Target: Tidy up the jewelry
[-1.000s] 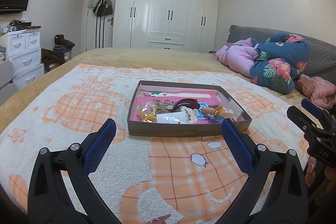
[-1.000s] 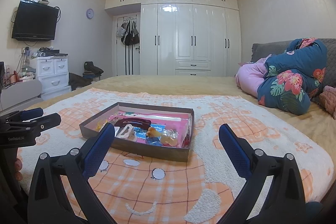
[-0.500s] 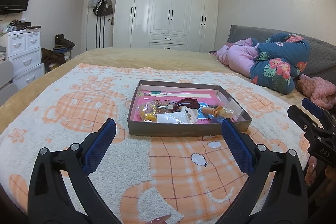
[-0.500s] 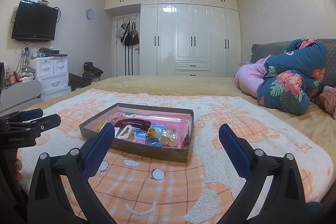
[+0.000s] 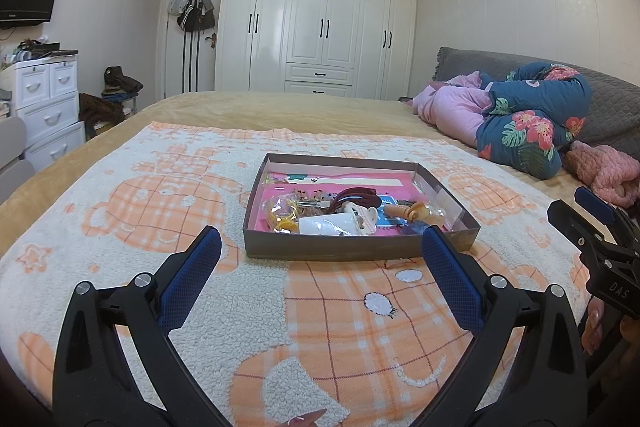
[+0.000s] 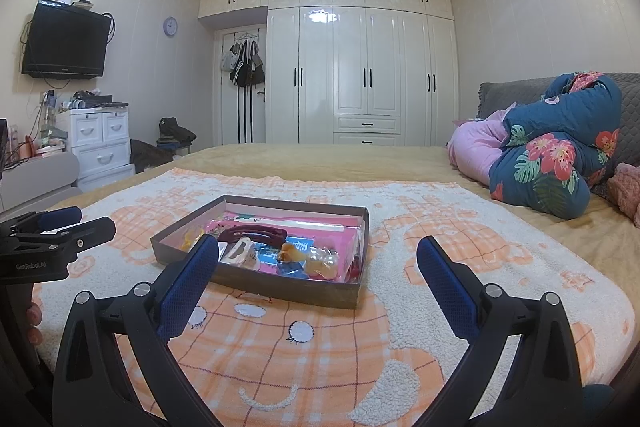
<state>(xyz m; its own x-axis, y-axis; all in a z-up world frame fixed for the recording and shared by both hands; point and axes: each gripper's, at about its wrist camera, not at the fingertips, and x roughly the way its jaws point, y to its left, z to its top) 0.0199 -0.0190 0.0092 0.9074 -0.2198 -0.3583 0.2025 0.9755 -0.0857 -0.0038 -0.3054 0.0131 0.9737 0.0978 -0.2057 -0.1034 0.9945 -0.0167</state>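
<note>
Left gripper (image 5: 318,251) spread wide, nothing between the blue pads, held low over the blanket (image 5: 168,203) and aimed at the near wall of the box (image 5: 352,251). Right gripper (image 6: 318,259) equally wide and empty, just beside the left, pointed at the same box from the other side; probably kept open and level so either could reach in. Shallow brown cardboard box flat on the fleecy orange-and-cream blanket, near the bed's middle, within reach of both. Inside, on a pink lining, jewelry (image 5: 352,211) heaped together: a dark red hair claw (image 6: 256,231), a yellow piece, pearl-like beads (image 6: 326,261), small plastic bags. Everything in one tangle in the box, nothing on the blanket around it; fits either sorting ahead or pieces gathered back.
</note>
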